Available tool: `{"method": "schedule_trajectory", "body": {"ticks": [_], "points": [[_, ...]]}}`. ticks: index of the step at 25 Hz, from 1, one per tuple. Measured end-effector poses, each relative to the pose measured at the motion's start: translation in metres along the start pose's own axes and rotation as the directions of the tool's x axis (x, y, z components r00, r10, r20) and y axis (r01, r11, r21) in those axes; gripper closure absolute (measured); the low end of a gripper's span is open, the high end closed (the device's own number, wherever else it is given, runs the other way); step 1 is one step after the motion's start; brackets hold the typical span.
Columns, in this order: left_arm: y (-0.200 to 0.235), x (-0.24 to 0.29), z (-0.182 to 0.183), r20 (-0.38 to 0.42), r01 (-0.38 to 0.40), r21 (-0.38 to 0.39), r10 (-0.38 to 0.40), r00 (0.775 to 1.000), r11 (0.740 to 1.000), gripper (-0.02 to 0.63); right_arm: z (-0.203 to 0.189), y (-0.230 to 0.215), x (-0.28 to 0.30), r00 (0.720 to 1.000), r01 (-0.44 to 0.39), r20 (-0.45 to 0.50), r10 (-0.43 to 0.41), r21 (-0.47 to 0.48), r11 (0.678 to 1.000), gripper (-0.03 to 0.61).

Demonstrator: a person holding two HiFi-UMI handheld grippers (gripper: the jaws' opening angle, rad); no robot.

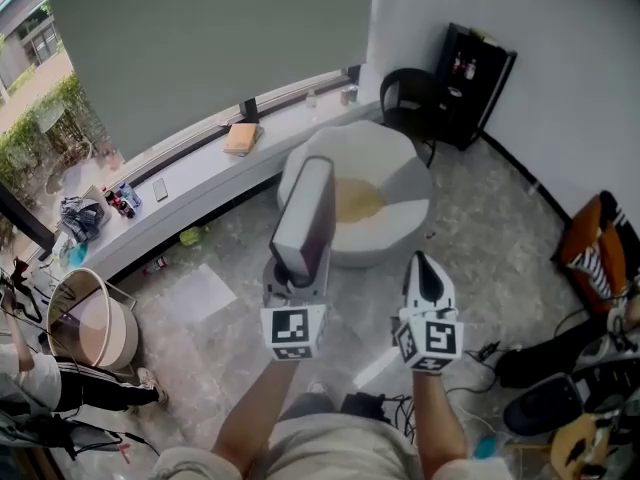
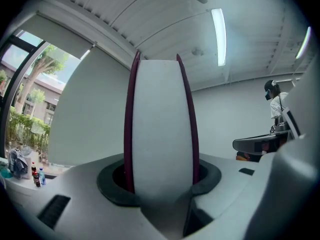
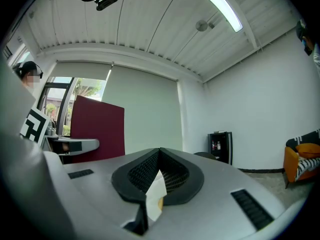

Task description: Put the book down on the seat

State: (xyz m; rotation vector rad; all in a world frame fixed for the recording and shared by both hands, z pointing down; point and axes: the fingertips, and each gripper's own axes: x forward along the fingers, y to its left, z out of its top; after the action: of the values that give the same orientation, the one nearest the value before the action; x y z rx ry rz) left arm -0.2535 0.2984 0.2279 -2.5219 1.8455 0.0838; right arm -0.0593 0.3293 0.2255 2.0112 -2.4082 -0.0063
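A book (image 1: pixel 306 213) with dark red covers and white page edges stands upright in my left gripper (image 1: pixel 296 270), which is shut on its lower end. It hangs in front of and above the seat (image 1: pixel 402 163), a round white armchair with a yellowish cushion. In the left gripper view the book (image 2: pixel 162 129) rises between the jaws of the left gripper (image 2: pixel 161 184), page edges toward the camera. My right gripper (image 1: pixel 423 263) is beside it to the right, shut and holding nothing. In the right gripper view the right gripper (image 3: pixel 159 156) has its pads together, and the book (image 3: pixel 98 129) shows at the left.
A window ledge (image 1: pixel 200 173) with a tan book (image 1: pixel 241 138) and bottles runs behind the seat. A black chair (image 1: pixel 408 96) and black cabinet (image 1: pixel 476 83) stand at the back right. A round tub (image 1: pixel 92 318) is at the left; bags and cables (image 1: pixel 560 378) lie at the right.
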Motion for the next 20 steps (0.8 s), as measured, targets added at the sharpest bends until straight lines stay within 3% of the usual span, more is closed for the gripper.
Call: {"method": "schedule_trajectory", "body": {"ticks": [11, 20], "points": [[0.012, 0.059, -0.008, 0.005, 0.019, -0.005, -0.019, 1.0, 1.0, 0.386, -0.004, -0.022, 0.053, 0.999, 0.038, 0.015, -0.039, 0.016, 0.999, 0.577], [-0.002, 0.154, -0.018, 0.001, 0.029, -0.003, -0.029, 1.0, 1.0, 0.387, -0.021, -0.081, 0.13, 0.999, 0.05, 0.012, -0.051, 0.052, 0.997, 0.577]]}}
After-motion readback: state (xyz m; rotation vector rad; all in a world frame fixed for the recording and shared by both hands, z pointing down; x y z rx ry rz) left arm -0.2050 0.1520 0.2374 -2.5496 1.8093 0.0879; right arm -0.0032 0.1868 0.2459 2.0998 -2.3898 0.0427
